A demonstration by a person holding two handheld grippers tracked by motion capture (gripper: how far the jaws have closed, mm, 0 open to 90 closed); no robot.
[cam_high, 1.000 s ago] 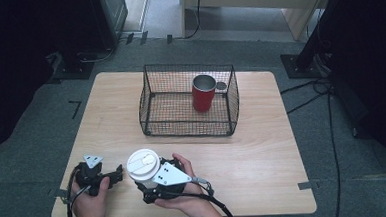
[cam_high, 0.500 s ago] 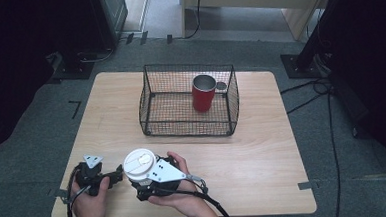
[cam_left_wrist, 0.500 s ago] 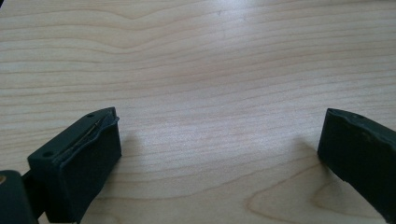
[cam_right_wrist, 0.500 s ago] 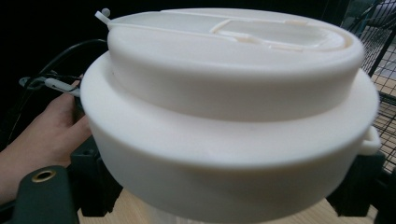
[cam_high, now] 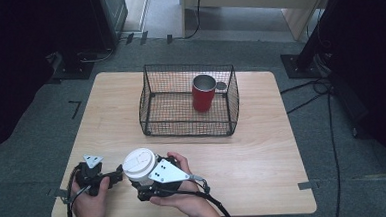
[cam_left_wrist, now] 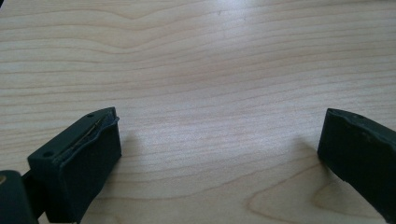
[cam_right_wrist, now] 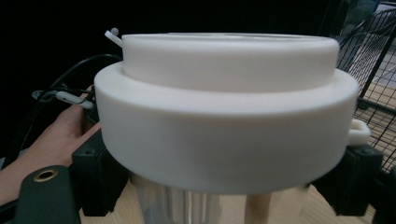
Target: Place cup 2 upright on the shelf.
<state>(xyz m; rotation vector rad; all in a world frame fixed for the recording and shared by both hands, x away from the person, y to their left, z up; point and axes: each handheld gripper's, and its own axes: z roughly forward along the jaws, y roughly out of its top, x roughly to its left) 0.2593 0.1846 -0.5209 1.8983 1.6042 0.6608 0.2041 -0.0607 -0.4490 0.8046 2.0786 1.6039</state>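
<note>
A cup with a wide white lid (cam_high: 139,163) stands on the wooden table (cam_high: 253,155) near its front left. My right gripper (cam_high: 140,176) reaches it from the right and is shut on the cup's body under the lid; its jaws have just closed a little tighter. In the right gripper view the lid (cam_right_wrist: 224,116) looms close, with my right gripper (cam_right_wrist: 224,191) pressing both black fingers (cam_right_wrist: 100,177) on the cup below it. My left gripper (cam_high: 118,173) lies left of the cup, and in its own view the left gripper (cam_left_wrist: 219,154) is open over bare wood.
A black wire basket (cam_high: 187,131) sits at the table's middle back, and a red mug (cam_high: 202,93) stands upright inside it at the right. Cables trail off the front edge. A dark stand base is on the floor to the right.
</note>
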